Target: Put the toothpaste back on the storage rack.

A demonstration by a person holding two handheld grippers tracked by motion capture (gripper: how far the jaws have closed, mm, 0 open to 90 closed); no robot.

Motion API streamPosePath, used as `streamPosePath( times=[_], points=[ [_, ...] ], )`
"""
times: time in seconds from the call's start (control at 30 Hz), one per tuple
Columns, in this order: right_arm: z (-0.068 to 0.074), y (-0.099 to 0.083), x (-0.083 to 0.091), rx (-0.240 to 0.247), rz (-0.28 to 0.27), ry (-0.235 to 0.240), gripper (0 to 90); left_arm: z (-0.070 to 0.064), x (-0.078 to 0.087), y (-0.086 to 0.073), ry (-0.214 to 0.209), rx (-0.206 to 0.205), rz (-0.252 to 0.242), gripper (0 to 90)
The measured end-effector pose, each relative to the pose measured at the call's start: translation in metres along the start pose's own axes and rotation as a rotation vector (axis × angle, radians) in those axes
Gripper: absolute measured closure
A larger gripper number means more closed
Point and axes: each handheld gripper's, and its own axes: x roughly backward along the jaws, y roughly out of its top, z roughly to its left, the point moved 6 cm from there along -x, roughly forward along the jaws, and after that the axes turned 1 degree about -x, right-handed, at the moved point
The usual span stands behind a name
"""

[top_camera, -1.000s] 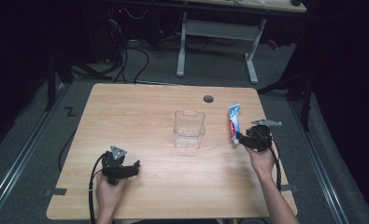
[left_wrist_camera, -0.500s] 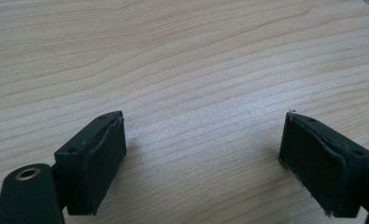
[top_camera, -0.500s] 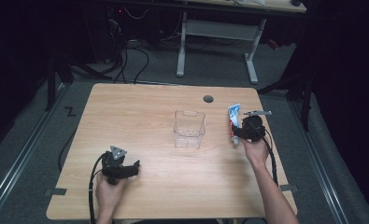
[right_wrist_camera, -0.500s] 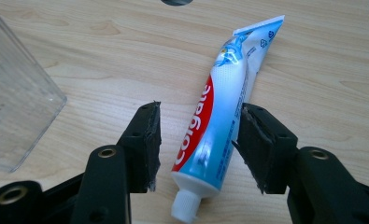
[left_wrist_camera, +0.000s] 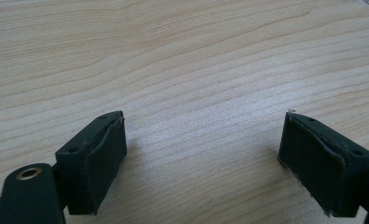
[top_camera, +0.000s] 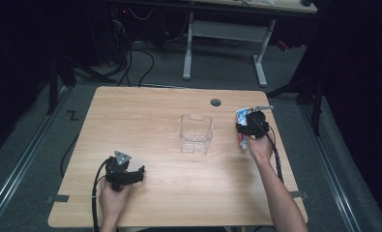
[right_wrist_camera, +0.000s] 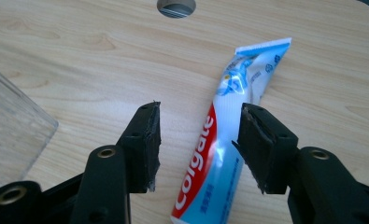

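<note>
A Colgate toothpaste tube (right_wrist_camera: 219, 154) lies flat on the wooden table (top_camera: 145, 116), right of centre, its crimped end pointing away from me. My right gripper (right_wrist_camera: 198, 114) is open and hovers low over the tube, one jaw on each side of it and neither touching it. In the high view the right gripper (top_camera: 251, 124) covers most of the tube (top_camera: 241, 116). My left gripper (top_camera: 136, 174) rests near the front left of the table. It is open, and there is only bare wood between its jaws (left_wrist_camera: 203, 140).
A clear plastic box (top_camera: 196, 134) stands open at the table's middle, left of the tube; its corner shows in the right gripper view (right_wrist_camera: 9, 126). A round cable hole (top_camera: 215, 102) lies behind it. A desk frame and cables stand beyond the far edge.
My right gripper has moved left and away from me, from beside the tube to over it. The left gripper has stayed put.
</note>
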Motion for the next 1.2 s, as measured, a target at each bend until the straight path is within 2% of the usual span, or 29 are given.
streamPosePath(
  times=[0.07,0.27,0.4,0.53,0.7,0.77,0.9,0.97,1.17,1.2],
  points=[
    [0.000,0.004,-0.003,-0.004,0.011,0.006,48.5,0.000,0.000,0.000,0.000,0.000,0.000,15.3],
    [-0.002,0.010,-0.014,-0.016,0.038,-0.015,48.4,0.000,0.000,0.000,0.000,-0.001,0.000,15.4],
    [-0.003,0.007,-0.032,0.001,0.097,-0.059,48.2,0.000,0.000,0.000,0.000,-0.001,0.000,15.4],
    [-0.009,0.007,-0.042,-0.046,0.135,-0.061,48.2,0.000,0.000,0.000,0.000,0.000,-0.001,15.4],
    [-0.011,0.008,-0.051,-0.078,0.142,-0.058,48.2,0.000,0.000,0.000,0.000,0.000,0.000,15.4],
    [-0.018,0.004,-0.056,-0.108,0.162,-0.068,48.3,0.000,0.000,0.000,0.000,-0.001,0.000,15.4],
    [-0.026,0.003,-0.059,-0.135,0.184,-0.069,47.6,0.000,0.000,0.000,0.000,-0.002,0.001,15.4],
    [-0.030,0.002,-0.062,-0.182,0.179,-0.038,47.3,0.000,0.000,0.000,0.001,-0.002,-0.001,15.5],
    [-0.028,0.003,-0.066,-0.161,0.212,-0.053,48.6,0.000,0.000,0.000,0.001,-0.002,-0.001,15.5],
    [-0.027,0.005,-0.067,-0.130,0.220,-0.068,49.4,0.000,0.000,0.000,0.001,-0.002,0.000,15.5]
  ],
)
